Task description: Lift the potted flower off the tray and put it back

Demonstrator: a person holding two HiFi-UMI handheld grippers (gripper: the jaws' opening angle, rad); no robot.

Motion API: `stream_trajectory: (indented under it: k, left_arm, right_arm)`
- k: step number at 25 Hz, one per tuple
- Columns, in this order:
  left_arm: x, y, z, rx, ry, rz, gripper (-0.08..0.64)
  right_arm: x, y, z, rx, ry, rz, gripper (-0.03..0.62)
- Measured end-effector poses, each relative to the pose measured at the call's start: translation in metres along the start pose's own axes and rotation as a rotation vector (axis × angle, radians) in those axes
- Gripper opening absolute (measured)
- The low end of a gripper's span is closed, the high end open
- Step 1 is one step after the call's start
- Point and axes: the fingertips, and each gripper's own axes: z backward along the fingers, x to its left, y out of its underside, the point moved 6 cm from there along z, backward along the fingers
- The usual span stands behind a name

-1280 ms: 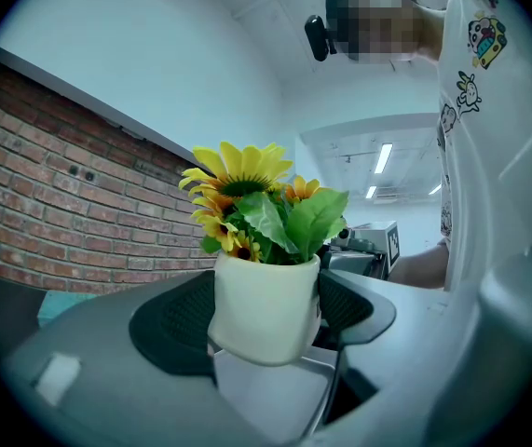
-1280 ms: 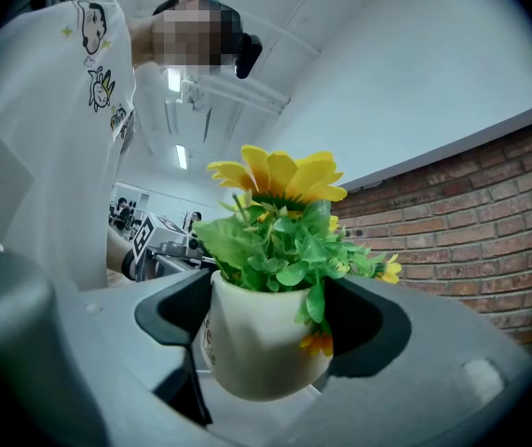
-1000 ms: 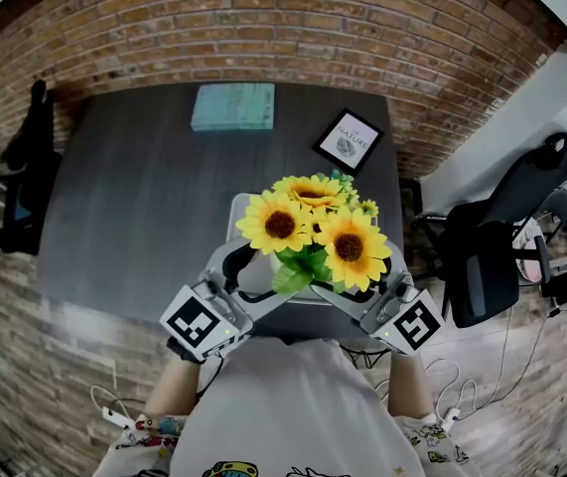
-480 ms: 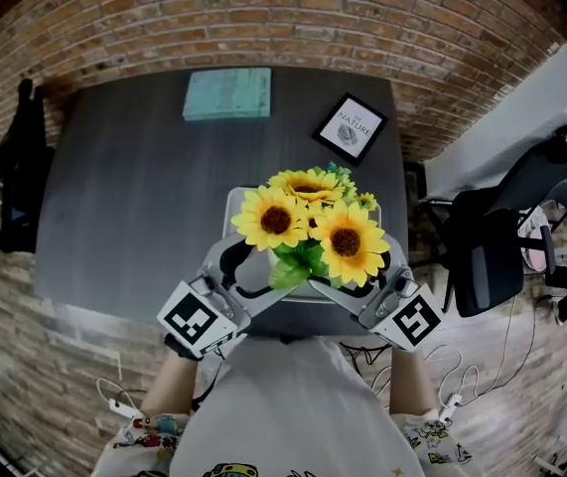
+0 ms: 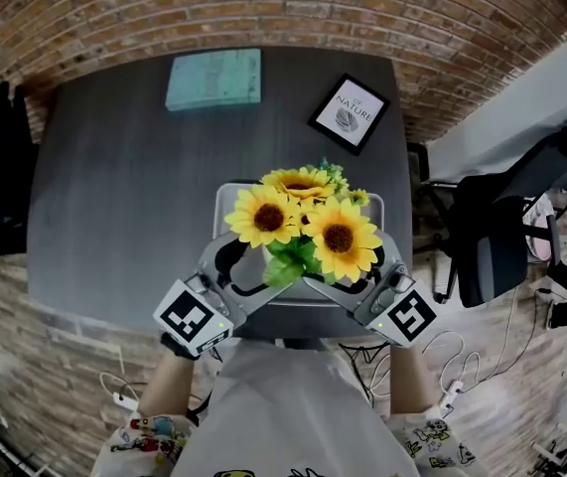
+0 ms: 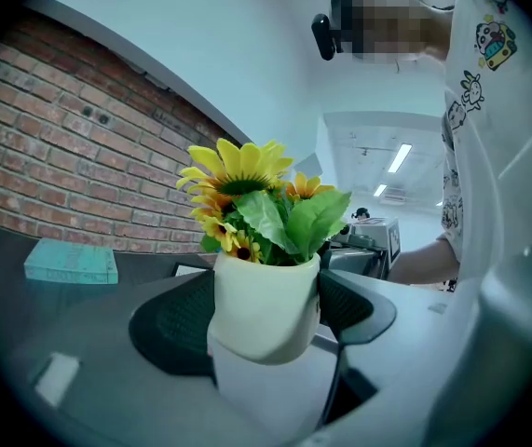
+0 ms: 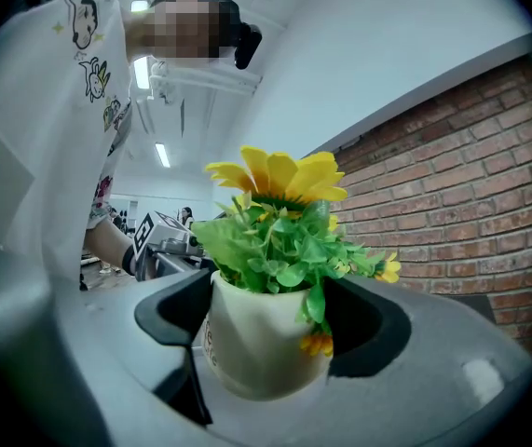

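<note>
The potted flower is a white pot (image 6: 264,307) of yellow sunflowers (image 5: 303,222) with green leaves. It sits low over the pale grey tray (image 5: 225,199) on the dark table. My left gripper (image 5: 248,271) and my right gripper (image 5: 354,281) hold the pot from opposite sides. In the left gripper view the dark pads (image 6: 168,329) press the pot's flanks, and the glossy tray mirrors the pot just beneath it. The right gripper (image 7: 270,333) clasps the same pot (image 7: 261,343). Whether the pot's base touches the tray I cannot tell.
A teal box (image 5: 213,79) and a framed picture (image 5: 349,115) lie at the table's far side (image 5: 114,187). A brick wall runs behind. A black office chair (image 5: 492,237) stands to the right and dark clothing (image 5: 0,167) hangs at the left.
Both grippers have sunk together with the potted flower, bringing it down close to the tray. Their hold on the pot is the same.
</note>
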Motion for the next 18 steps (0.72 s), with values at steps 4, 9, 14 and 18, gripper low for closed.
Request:
stream_trajectory:
  k: [4, 9, 14, 18]
  left_arm:
    - [0.01, 0.013, -0.01, 0.021, -0.001, 0.028, 0.357]
    - [0.023, 0.031, -0.018, 0.058, -0.003, 0.056, 0.359]
    - [0.035, 0.051, -0.024, 0.103, -0.001, 0.084, 0.357]
    - [0.037, 0.065, -0.024, 0.131, 0.002, 0.104, 0.357]
  right_arm:
    - [-0.011, 0.016, -0.003, 0.019, -0.002, -0.033, 0.38]
    - [-0.022, 0.037, -0.009, 0.043, -0.007, -0.064, 0.38]
    - [-0.03, 0.06, -0.015, 0.081, -0.014, -0.087, 0.38]
    - [-0.028, 0.076, -0.014, 0.11, -0.01, -0.116, 0.38]
